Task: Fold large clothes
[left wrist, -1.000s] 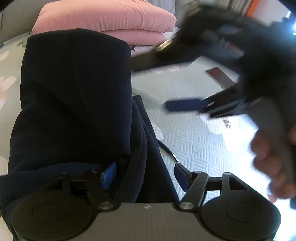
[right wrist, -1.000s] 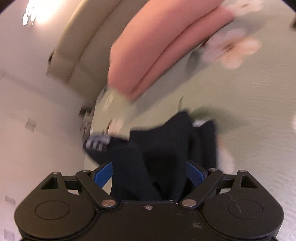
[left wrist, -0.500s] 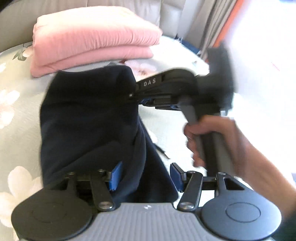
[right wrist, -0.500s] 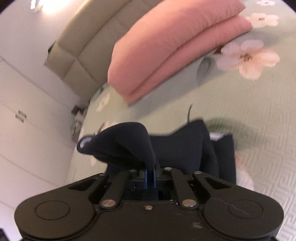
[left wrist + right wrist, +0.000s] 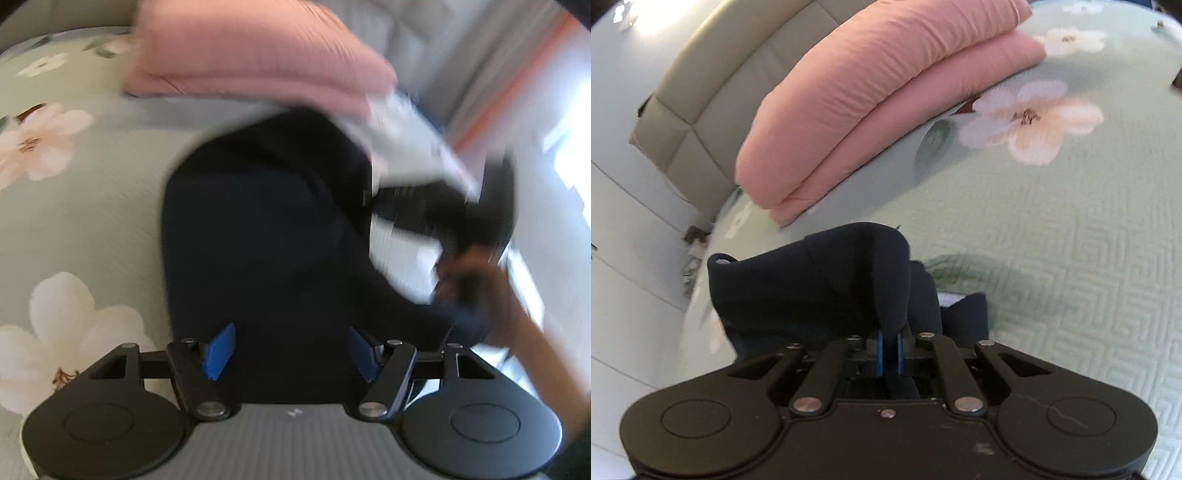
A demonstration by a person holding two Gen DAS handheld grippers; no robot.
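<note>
A dark navy garment [image 5: 266, 236] lies bunched on the pale green floral bedspread [image 5: 74, 221]. My left gripper [image 5: 291, 354] is open, its blue pads on either side of the near part of the cloth, not pinching it. My right gripper [image 5: 889, 350] is shut on a fold of the navy garment [image 5: 820, 280] and holds that fold lifted off the bed. The right gripper also shows blurred in the left wrist view [image 5: 436, 210], at the garment's right edge, with the hand holding it.
A folded pink quilt [image 5: 886, 92] lies at the head of the bed, just beyond the garment. A beige padded headboard [image 5: 713, 85] and white wall stand behind it. Curtains and a bright window [image 5: 569, 155] are to the right.
My right gripper closed on a fold of the navy garment and lifted it. The left wrist view has swung, with the garment now between its open pads. The frame is motion-blurred.
</note>
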